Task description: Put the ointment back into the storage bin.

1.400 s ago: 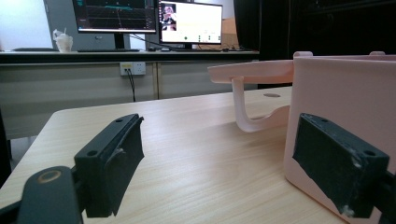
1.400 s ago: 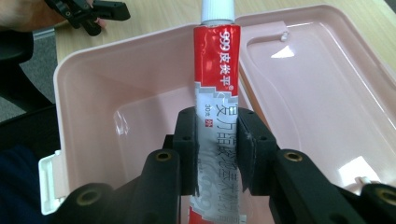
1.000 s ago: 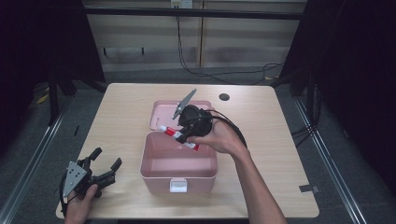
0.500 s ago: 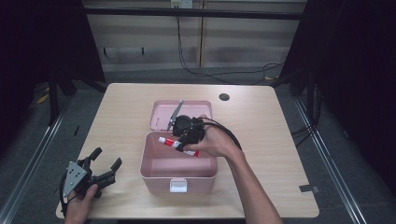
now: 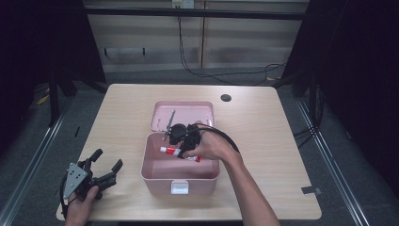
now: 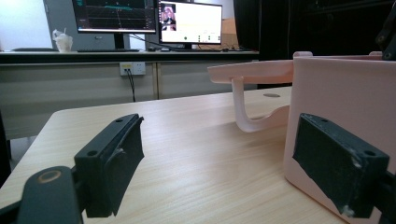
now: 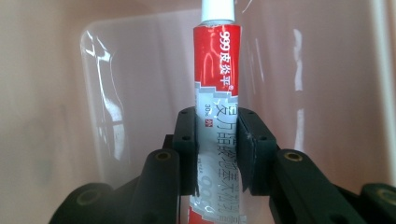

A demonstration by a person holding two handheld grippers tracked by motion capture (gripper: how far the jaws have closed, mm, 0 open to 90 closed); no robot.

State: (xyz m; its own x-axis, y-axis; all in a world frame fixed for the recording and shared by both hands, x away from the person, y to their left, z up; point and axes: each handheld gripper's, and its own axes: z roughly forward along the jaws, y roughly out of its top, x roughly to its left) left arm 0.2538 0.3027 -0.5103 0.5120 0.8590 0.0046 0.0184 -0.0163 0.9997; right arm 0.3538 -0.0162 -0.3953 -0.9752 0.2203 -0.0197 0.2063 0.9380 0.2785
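Note:
A pink box (image 5: 155,175) stands open at the table's front middle, its lid (image 5: 182,114) lying flat behind it. My right gripper (image 5: 181,151) reaches down into the box, shut on a red and white tube (image 5: 179,153). In the right gripper view the tube (image 7: 216,88) runs up between the jaws of the right gripper (image 7: 215,149), white cap at the top, with the box's pink inner wall (image 7: 56,93) close behind. My left gripper (image 5: 104,165) rests open on the table at the front left. The left gripper view has the box wall (image 6: 336,102) beside the right jaw of my left gripper (image 6: 219,172).
A dark round hole (image 5: 226,98) sits in the tabletop at the back right. Bare wood (image 5: 117,127) lies left of the box. Monitors (image 6: 189,21) stand beyond the far edge. A black cable (image 5: 226,139) loops from the right gripper over the box rim.
My right gripper has moved toward me and down into the box with the tube, from above the lid. The left gripper has stayed where it was.

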